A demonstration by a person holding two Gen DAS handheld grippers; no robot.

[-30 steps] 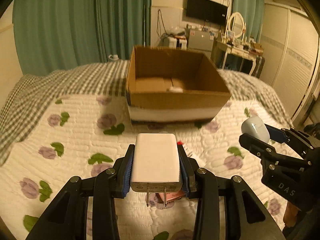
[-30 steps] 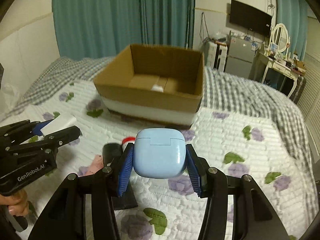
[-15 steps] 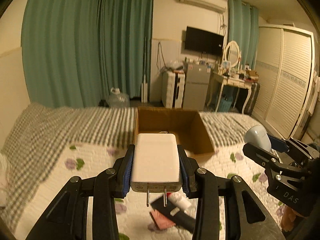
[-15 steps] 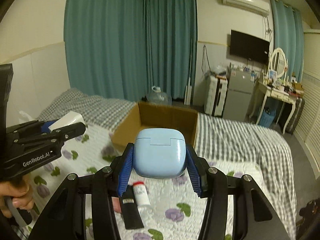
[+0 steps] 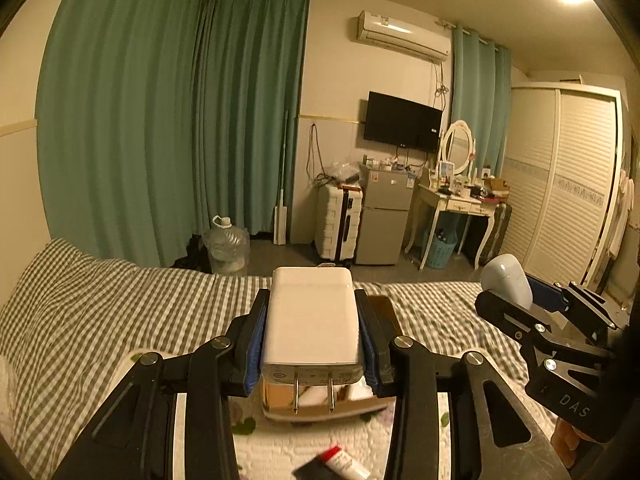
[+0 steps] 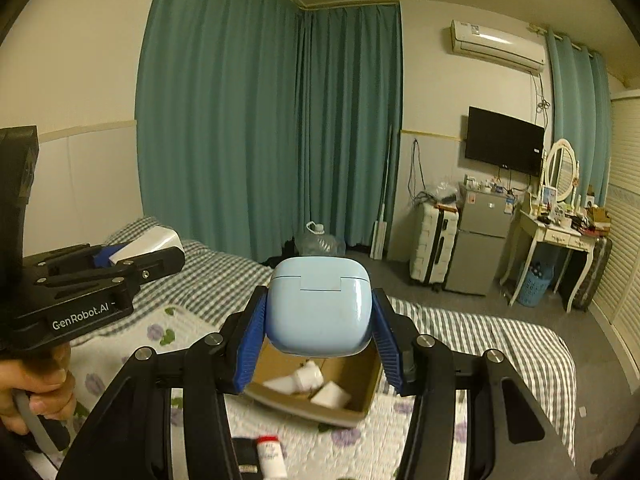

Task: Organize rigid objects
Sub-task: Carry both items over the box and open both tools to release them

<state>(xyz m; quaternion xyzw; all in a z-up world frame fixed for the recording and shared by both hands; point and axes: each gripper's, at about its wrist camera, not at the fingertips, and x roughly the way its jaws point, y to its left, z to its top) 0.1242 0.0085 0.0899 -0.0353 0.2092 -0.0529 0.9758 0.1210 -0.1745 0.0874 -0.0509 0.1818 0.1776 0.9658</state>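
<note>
Left claw (image 5: pixel 311 334) grips a white plug adapter (image 5: pixel 310 322) by its flat sides; right claw (image 6: pixel 320 330) clamps a blue earbud case (image 6: pixel 319 310). Cardboard box (image 6: pixel 360 394) lies below both. Both objects look light, stiff, smooth, probably slippery.

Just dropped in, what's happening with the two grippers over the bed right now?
Both are loaded and raised above the bed. The left gripper is shut on a white charger, prongs toward the camera. The right gripper is shut on a light blue earbud case. Below them sits an open cardboard box with a few white items in it. Nothing has been released yet.
</note>
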